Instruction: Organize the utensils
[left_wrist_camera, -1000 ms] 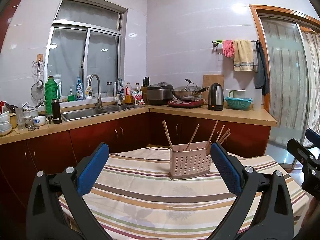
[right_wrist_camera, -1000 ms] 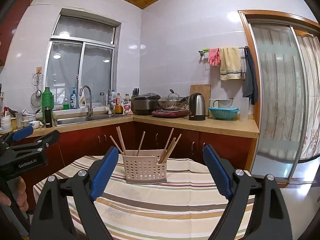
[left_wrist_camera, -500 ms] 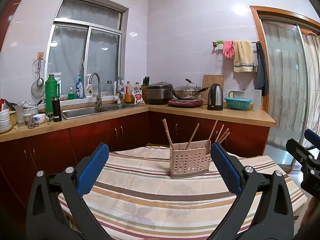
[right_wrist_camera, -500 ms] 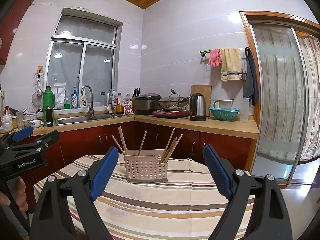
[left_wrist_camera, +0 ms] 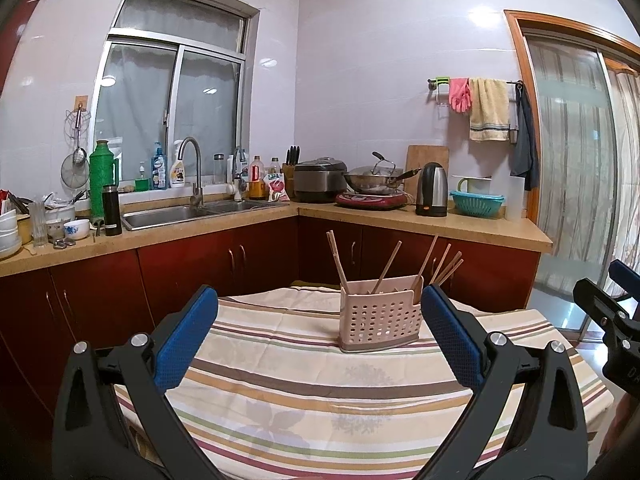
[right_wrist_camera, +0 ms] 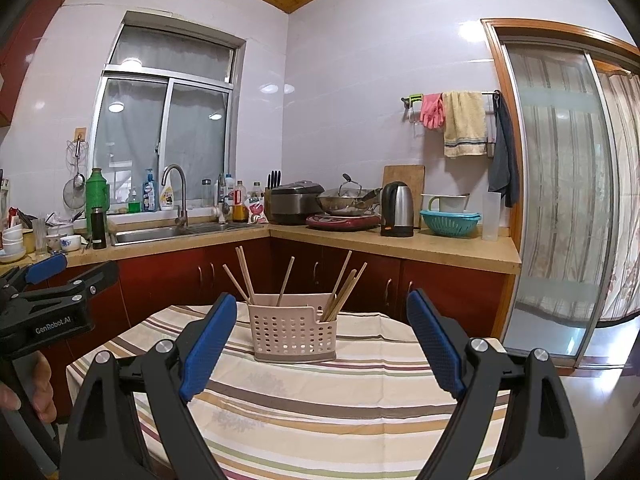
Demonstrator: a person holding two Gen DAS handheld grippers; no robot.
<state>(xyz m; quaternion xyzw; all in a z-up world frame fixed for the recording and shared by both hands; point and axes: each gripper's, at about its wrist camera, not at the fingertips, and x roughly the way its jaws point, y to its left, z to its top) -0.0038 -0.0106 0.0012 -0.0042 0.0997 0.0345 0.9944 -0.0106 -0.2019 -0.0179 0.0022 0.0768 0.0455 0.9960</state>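
Right, from the left wrist view I see my left claw point(left_wrist_camera: 318, 340) with its two blue pads spread wide apart and nothing between them. It hangs over the near part of the worktop point(left_wrist_camera: 280, 392), which wears a striped cloth. Ahead of the claw and a little toward its right pad stands the pink perforated utensil holder point(left_wrist_camera: 378, 326), upright on the cloth, apart from both pads. Wooden chopsticks point(left_wrist_camera: 386, 266) lean out of it in several directions: a pair at the holder's left end, one near the middle and a bunch at the right end. Off to the right edge of this view I catch part of the right claw point(left_wrist_camera: 608, 304), level with mine and well clear of the holder.

From the right wrist view, my right claw point(right_wrist_camera: 322, 344) also stands wide open, with empty space between its blue pads. The utensil holder point(right_wrist_camera: 294, 330) sits straight ahead, nearly centred between the pads but beyond their tips, touching neither. The chopsticks point(right_wrist_camera: 342, 290) rise from its compartments, most of them crowded at the right end. At the left edge I see the left claw point(right_wrist_camera: 52, 276), with a hand point(right_wrist_camera: 38, 386) gripping its handle below. Past the worktop runs the kitchen counter point(right_wrist_camera: 400, 246) with a sink and kettle.
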